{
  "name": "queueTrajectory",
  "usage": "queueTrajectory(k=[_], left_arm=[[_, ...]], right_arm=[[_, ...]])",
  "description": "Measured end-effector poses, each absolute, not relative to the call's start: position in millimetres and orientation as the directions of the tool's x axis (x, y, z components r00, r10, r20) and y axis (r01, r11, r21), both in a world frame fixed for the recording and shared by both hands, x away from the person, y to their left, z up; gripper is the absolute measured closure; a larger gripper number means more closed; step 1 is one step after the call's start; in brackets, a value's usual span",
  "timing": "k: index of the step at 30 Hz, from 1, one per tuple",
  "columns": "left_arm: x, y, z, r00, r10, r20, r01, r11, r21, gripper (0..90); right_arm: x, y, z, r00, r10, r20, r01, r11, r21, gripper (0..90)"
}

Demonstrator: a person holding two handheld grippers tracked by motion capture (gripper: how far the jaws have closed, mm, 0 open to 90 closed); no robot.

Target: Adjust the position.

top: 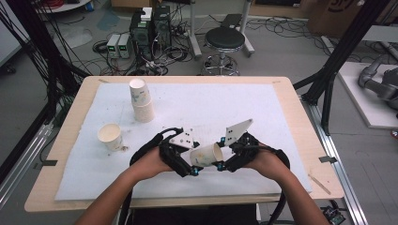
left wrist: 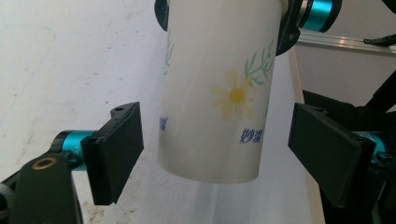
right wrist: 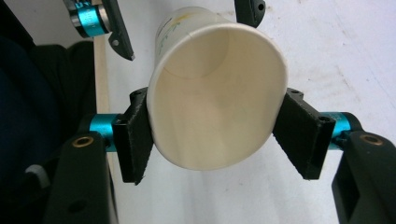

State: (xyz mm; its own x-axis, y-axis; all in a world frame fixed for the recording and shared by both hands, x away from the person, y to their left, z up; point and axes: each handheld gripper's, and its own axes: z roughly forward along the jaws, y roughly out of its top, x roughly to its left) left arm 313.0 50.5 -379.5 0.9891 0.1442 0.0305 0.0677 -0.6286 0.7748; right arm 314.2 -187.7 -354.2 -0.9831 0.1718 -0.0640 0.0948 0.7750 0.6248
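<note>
A white paper cup [top: 206, 154] with a daisy print [left wrist: 233, 95] hangs on its side above the white mat, between the two hands. My right gripper [right wrist: 217, 137] is shut on the cup [right wrist: 215, 112] near its open rim and squeezes the mouth into an oval. My left gripper [left wrist: 219, 149] stands open around the cup's base, with a gap between each pad and the wall. In the high view the left gripper [top: 190, 164] and the right gripper [top: 220, 152] face each other near the table's front middle.
A stack of upturned paper cups [top: 141, 101] stands at the mat's back left. A single upright cup [top: 110, 136] sits at the left. The white mat [top: 244, 103] covers most of the wooden table [top: 291, 89]. A stool [top: 225, 40] and computer boxes are beyond the table.
</note>
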Motion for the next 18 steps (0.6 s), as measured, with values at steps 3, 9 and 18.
queueTrajectory(k=[3,9,18], left_arm=[[313.8,49.0,-381.0,0.989,0.144,0.029,0.071,-0.640,0.765,18.0],[315.0,47.2,-383.1,0.988,0.151,0.037,0.074,-0.666,0.742,18.0],[315.6,44.8,-385.2,0.987,0.152,0.041,0.076,-0.688,0.722,19.8]], right_arm=[[315.1,-184.0,-352.3,-0.984,0.163,-0.074,0.085,0.790,0.608,33.9],[316.0,-177.4,-349.0,-0.985,0.152,-0.082,0.079,0.816,0.572,33.9],[315.5,-167.5,-345.2,-0.987,0.125,-0.101,0.055,0.852,0.521,33.9]])
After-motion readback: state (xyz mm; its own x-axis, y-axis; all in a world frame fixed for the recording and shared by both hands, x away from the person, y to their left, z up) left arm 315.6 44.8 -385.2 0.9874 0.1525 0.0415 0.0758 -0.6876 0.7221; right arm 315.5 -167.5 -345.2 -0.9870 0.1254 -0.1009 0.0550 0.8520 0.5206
